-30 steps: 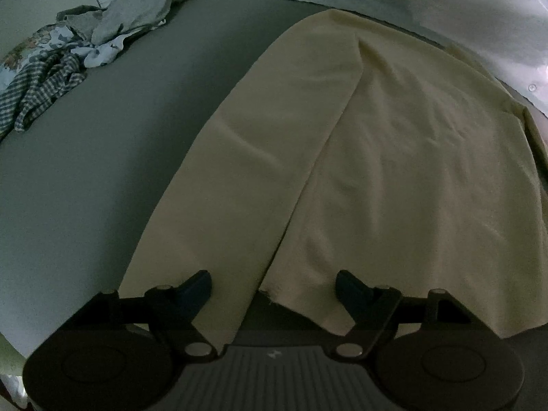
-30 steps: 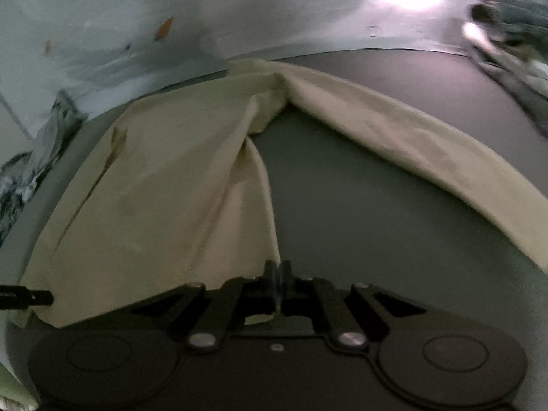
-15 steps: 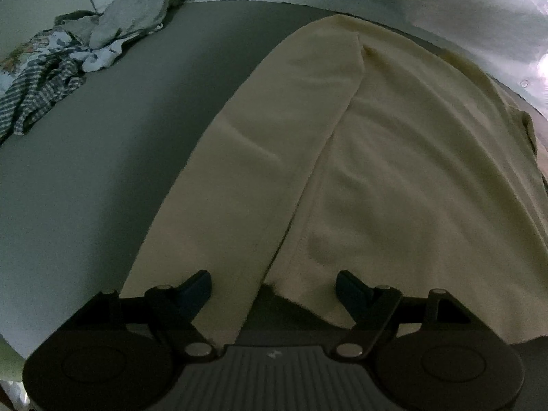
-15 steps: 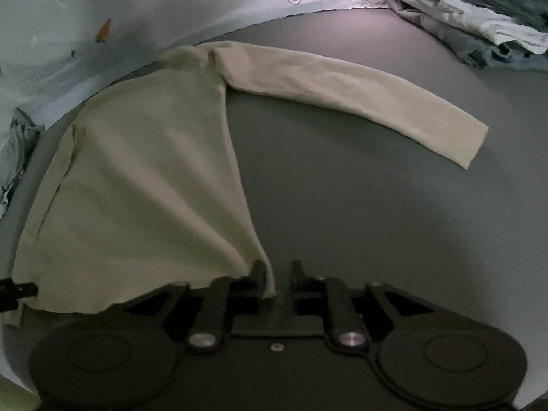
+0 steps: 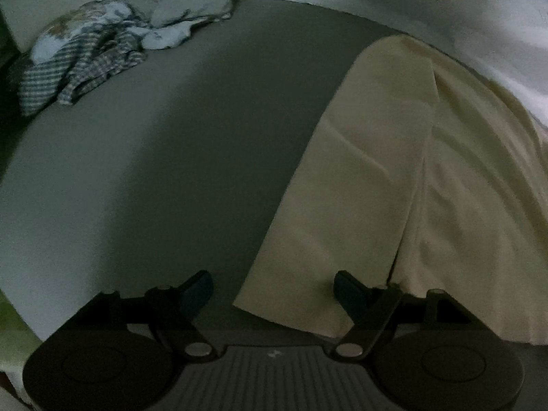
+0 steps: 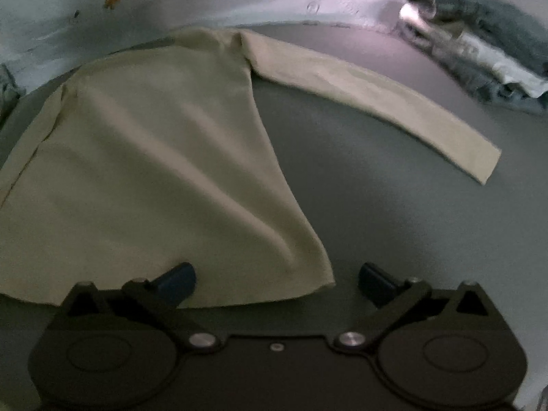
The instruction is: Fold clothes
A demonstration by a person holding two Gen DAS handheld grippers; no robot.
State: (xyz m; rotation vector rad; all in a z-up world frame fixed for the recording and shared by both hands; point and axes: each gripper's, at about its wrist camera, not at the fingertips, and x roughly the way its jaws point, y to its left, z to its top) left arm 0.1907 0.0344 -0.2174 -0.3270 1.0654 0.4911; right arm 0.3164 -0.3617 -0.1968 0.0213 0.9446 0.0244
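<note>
1. Both tools are unclenched and hold nothing. Left gripper has its jaws closing, the cuff end of a sleeve lying between them without either pad pressing it. Right gripper has its jaws opening, spread wide over the shirt's near right hem corner, which lies flat on the mat.
2. One cream long-sleeved shirt lies spread on a dark grey mat. It has two sleeves: one stretches out to the far right, the other lies alongside the body on the left.
3. Beyond the mat, a pale sheet with small orange marks covers the far side.
4. One loose heap of crumpled clothes sits at the far left.
5. One folded stack sits at the far right.
</note>
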